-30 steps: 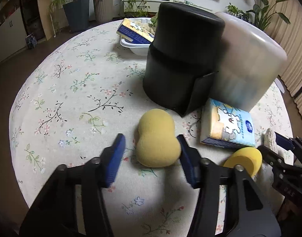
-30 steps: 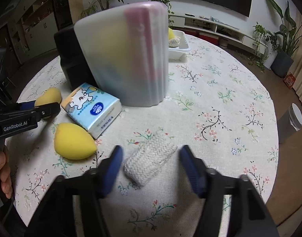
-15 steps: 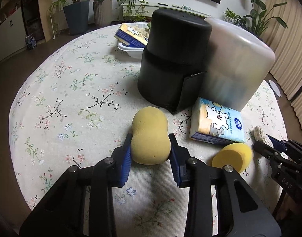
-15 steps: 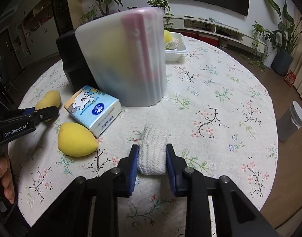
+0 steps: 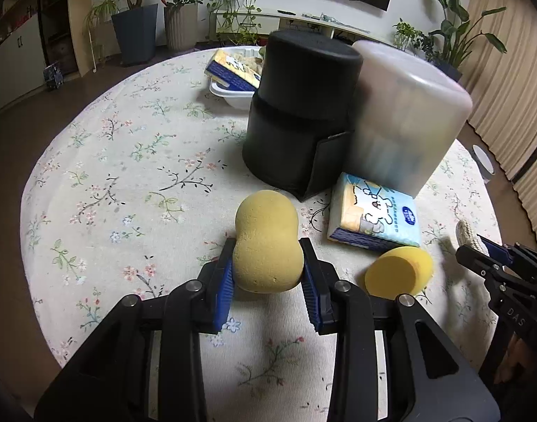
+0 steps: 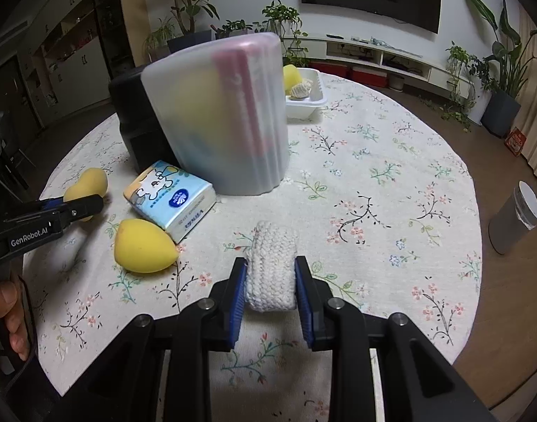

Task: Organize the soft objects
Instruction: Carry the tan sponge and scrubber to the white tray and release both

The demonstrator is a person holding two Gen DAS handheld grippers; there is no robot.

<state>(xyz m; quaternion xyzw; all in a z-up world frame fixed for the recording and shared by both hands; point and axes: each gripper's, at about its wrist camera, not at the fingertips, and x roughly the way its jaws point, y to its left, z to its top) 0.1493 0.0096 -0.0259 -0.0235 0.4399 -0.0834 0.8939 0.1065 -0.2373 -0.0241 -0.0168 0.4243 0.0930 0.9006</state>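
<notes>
On left gripper [image 6: 77, 207]: "GenRobot.AI"; tissue pack [image 6: 173, 198] reads "Vinda".

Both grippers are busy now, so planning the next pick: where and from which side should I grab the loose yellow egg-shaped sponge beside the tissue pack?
Grip the egg-shaped sponge across its fat rounded middle, coming down from above on the near side. Its tapered tip points toward the tissue pack and nearly touches it, so pads there would slip or bump the pack; the wide body is clear on both flanks.
</notes>
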